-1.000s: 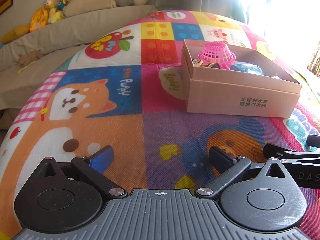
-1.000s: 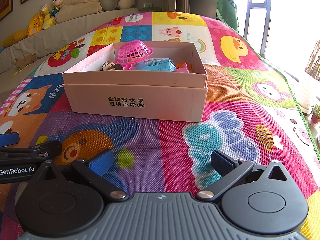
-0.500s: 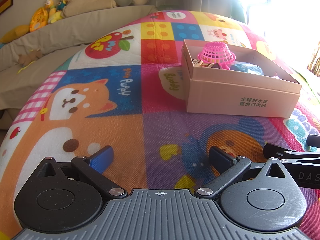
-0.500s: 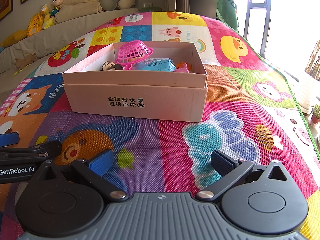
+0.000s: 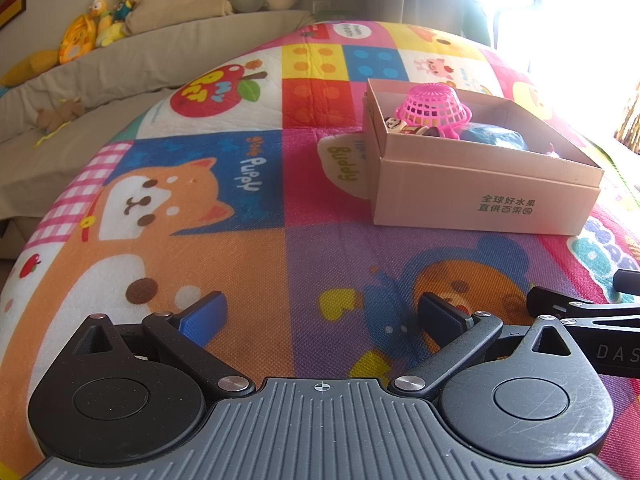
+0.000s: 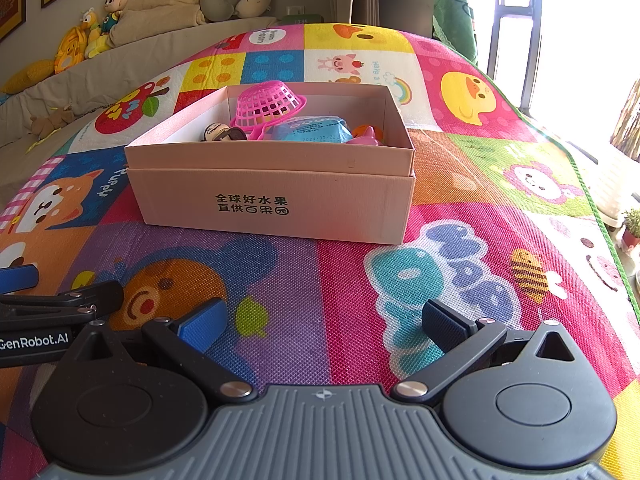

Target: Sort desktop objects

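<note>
- Blue-padded and black, the right gripper [image 6: 320, 322] sits low over the play mat [image 6: 320, 280], its fingers spread wide with nothing between them.
- Just to its left, the left gripper [image 5: 320, 316] rests at about the same height, equally spread and empty; its side shows at the left edge of the right wrist view.
- No loose object lies on the mat between or around either tool; only printed cartoon patches show there.
- Ahead of the right gripper, slightly to its left, stands the pink cardboard box [image 6: 272, 208], its long printed side facing the tool squarely, long axis running left to right.
- From the left gripper the same box [image 5: 484, 204] lies ahead and off to the right, seen cornerwise, so I judge the right hand better aligned for any reach into it.
- Inside the box are a pink mesh basket [image 6: 266, 104], a blue packet [image 6: 312, 130], a small figurine head [image 6: 218, 133] and a pink-and-orange item at the right end that I cannot identify.
- With everything apparently in the box, the sorting looks finished or nearly so.
</note>
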`<action>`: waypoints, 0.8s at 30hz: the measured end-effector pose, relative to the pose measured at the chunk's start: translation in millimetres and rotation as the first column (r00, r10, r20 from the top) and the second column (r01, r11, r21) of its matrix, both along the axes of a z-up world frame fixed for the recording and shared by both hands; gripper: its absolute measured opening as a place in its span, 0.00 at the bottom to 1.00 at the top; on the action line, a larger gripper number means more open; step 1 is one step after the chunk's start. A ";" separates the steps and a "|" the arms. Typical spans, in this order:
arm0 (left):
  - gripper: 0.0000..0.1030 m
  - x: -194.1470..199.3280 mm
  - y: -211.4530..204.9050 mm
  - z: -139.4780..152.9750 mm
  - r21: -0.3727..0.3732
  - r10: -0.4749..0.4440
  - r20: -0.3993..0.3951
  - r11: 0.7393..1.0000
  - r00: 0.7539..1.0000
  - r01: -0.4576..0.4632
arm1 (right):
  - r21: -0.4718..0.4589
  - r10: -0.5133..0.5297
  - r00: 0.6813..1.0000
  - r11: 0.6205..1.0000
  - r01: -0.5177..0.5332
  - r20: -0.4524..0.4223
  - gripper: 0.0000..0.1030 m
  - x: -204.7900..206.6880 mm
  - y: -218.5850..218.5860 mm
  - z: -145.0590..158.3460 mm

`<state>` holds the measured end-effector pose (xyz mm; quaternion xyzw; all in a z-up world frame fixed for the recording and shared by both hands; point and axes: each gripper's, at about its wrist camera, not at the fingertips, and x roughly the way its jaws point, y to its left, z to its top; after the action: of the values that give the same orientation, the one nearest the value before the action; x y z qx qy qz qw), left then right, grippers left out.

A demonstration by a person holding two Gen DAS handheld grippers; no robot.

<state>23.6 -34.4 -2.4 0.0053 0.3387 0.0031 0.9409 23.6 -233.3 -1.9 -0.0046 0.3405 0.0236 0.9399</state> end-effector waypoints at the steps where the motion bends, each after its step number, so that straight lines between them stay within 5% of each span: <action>1: 1.00 0.4 0.4 0.0 0.000 0.000 0.000 1.000 1.000 0.000 | 0.000 0.000 1.000 1.000 0.000 0.000 1.00 0.1 0.0 0.0; 24: 1.00 1.1 0.8 -0.2 -0.005 -0.002 -0.002 1.000 1.000 0.002 | 0.000 0.000 1.000 1.000 0.000 0.000 1.00 0.3 -0.1 -0.2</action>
<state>24.7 -33.6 -2.6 0.0030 0.3395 0.0014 0.9406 23.9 -233.4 -2.0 -0.0046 0.3405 0.0236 0.9399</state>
